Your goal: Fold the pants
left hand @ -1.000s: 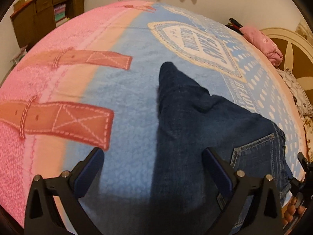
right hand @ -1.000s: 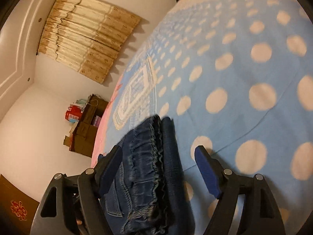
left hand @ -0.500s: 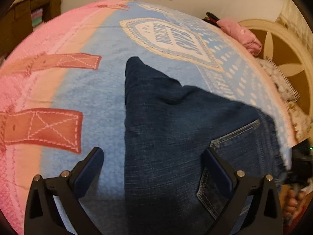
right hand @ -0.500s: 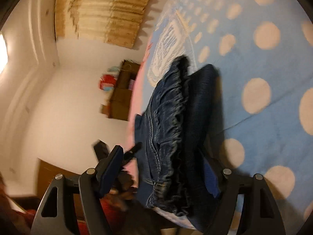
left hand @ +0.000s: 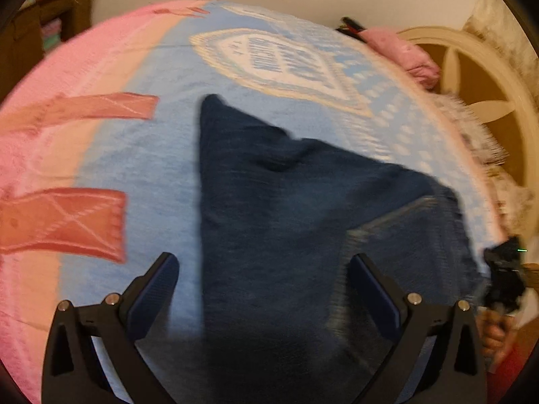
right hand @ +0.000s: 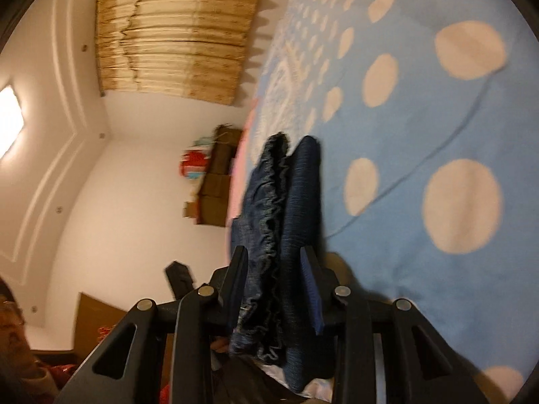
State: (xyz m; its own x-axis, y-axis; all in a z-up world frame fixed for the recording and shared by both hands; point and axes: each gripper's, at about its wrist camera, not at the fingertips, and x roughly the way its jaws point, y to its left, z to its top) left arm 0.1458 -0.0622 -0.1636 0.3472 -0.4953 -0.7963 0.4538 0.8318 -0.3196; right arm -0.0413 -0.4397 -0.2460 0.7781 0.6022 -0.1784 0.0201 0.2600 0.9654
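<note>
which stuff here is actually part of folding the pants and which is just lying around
Part of the job:
jeans
right gripper, jaws just closing on the waistband edge
left gripper, open above the jeans
blanket underneath

Just lying about:
pink bundle
wooden shelf

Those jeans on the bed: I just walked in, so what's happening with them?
A person is folding the jeans on the blanket with two handheld grippers. The right gripper has just been closing on the bunched waistband edge, its fingers against the denim. The left gripper hovers open above the jeans.
</note>
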